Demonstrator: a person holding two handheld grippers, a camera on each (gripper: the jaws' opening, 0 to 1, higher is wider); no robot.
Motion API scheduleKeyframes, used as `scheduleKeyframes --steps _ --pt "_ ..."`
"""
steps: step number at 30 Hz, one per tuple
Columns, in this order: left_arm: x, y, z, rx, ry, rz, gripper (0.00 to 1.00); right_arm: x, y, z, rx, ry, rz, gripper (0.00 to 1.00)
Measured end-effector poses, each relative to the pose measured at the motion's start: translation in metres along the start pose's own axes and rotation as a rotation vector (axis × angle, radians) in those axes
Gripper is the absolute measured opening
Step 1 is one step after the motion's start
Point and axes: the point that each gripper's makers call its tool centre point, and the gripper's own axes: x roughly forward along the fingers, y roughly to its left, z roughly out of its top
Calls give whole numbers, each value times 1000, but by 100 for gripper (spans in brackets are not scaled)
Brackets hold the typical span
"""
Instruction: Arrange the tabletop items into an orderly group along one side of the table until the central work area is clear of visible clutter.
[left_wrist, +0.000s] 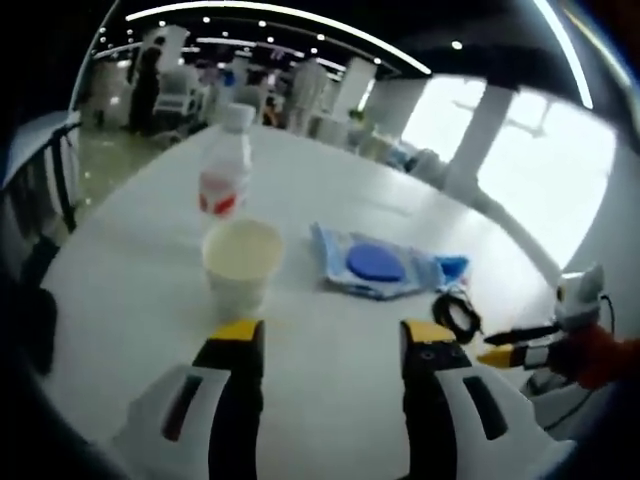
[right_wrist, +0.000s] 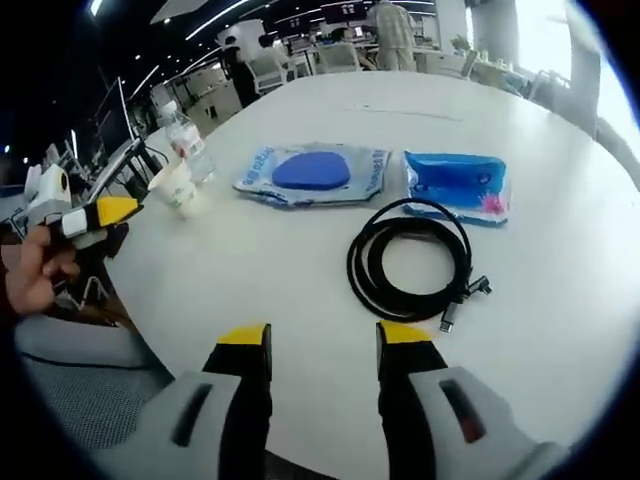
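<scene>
Five items lie loose on the table (right_wrist: 560, 300): cup (left_wrist: 241, 262) and bottle (left_wrist: 224, 172) ahead of the left gripper (left_wrist: 329, 340), cable (right_wrist: 410, 258) and two packets (right_wrist: 312, 172) (right_wrist: 458, 184) beyond the right gripper (right_wrist: 312, 345). Both jaws stand parted, empty, seemingly poised for gathering.

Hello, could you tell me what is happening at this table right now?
A person is tidying a white table with a hand-held gripper in each hand. Both are open and holding nothing. The left hand-held gripper faces a paper cup with a water bottle behind it. The right hand-held gripper points at a coiled black cable. Beyond lie a wipes pack with a blue lid and a smaller blue packet. Everything lies spread out, ungrouped.
</scene>
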Motion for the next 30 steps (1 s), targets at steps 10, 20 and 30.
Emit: scheduleKeyframes --steps 10,20,30 --pt "-4 -1 9 8 -20 0 52 -6 -6 9 3 -14 -10 41" --pt "-6 0 23 79 -36 -9 53 -7 5 21 -10 -33 13 40" --pt "8 12 45 204 -20 9 51 -10 9 20 0 -31 11 40"
